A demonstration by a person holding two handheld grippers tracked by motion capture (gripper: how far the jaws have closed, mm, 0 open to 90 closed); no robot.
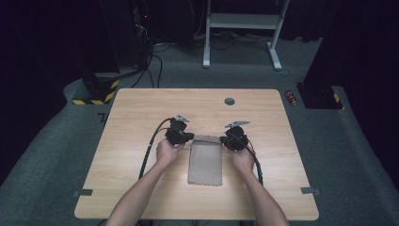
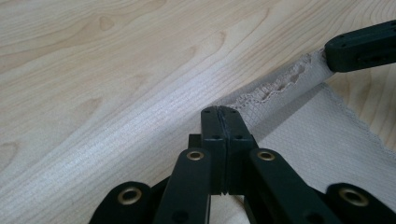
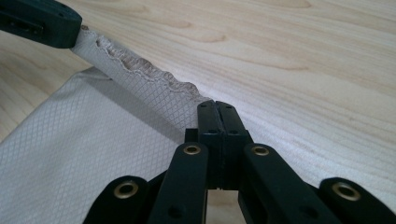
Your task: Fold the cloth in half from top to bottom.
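Observation:
A beige cloth [image 1: 205, 161] with a diamond weave and scalloped edges lies folded on the wooden table [image 1: 141, 108], its long side running toward the person. My left gripper [image 1: 189, 137] is shut on the cloth's far left corner, my right gripper [image 1: 225, 140] on the far right corner. The far edge is lifted and stretched taut between them. In the left gripper view the closed jaws pinch the cloth [image 2: 299, 121], with the other gripper's jaw tip at top right. In the right gripper view the cloth [image 3: 93, 135] spreads left of the closed jaws.
A round grey grommet [image 1: 229, 100] sits in the table near its far edge. Bare wood lies on both sides of the cloth. Beyond the table stand a white desk frame [image 1: 240, 23], cables on the floor and a red can [image 1: 291, 97].

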